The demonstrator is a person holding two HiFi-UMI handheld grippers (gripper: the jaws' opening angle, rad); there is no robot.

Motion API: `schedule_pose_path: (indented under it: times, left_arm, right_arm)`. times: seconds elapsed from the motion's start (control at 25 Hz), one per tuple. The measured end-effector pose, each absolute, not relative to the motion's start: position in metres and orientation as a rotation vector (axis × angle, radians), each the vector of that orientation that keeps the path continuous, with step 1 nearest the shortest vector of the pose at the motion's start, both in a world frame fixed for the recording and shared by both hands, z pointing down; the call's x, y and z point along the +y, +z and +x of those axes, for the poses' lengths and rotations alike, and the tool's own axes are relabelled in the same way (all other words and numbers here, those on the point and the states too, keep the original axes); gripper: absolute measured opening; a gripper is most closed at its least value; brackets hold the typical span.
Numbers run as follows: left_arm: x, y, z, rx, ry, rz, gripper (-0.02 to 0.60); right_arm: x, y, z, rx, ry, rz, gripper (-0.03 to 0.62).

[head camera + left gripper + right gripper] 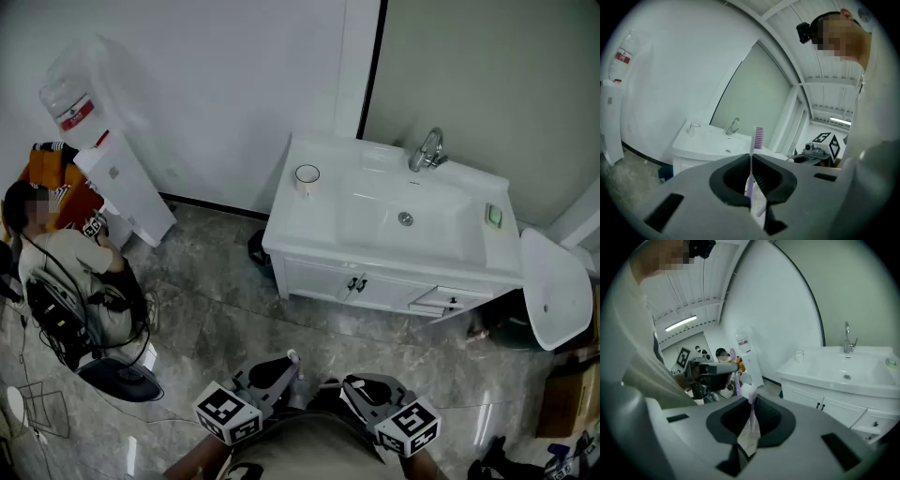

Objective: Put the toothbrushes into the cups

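Note:
A clear cup [307,176] stands on the left end of the white sink vanity [309,246], far ahead of both grippers. My left gripper [278,369] is low in the head view, shut on a purple toothbrush [758,138] whose bristle head sticks up past the jaws. My right gripper [360,386] sits beside it, shut on a pale pink toothbrush [752,414]. The cup [694,126] looks small and distant in the left gripper view, and the cup [799,354] is just as distant in the right gripper view. Only this one cup shows.
A faucet [427,150] and a green soap dish [494,216] are on the vanity. A water dispenser [108,150] leans by the left wall, with a seated person [66,258] and cables near it. A white basin [555,286] stands at the right.

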State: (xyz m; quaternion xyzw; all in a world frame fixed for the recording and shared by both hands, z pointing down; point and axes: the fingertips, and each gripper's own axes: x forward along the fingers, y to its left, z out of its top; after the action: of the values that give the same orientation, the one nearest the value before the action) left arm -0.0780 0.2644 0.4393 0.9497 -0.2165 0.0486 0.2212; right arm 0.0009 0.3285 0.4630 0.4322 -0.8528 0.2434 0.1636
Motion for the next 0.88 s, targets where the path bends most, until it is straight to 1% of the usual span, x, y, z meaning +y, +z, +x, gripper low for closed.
schedule_pose_path:
  times: [0.2, 0.4, 0.68, 0.88]
  left_arm:
    - [0.265, 0.448, -0.146, -0.596, 0.207, 2.673, 0.029]
    - [0.266, 0.445, -0.181, -0.599, 0.184, 2.675, 0.029]
    - [0.264, 0.433, -0.186, -0.613, 0.144, 2.697, 0.029]
    - [0.262, 0.428, -0.162, -0.59, 0.136, 2.717, 0.029]
  right_arm:
    - [0.334, 0.471, -0.061, -2.414, 0.707, 1.25, 0.035]
    - [0.336, 0.466, -0.098, -2.415, 0.721, 1.318, 0.035]
    - [0.33, 0.452, -0.106, -2.448, 0.696, 1.352, 0.037]
    - [0.333, 0.452, -0.086, -2.443, 0.654, 1.377, 0.034]
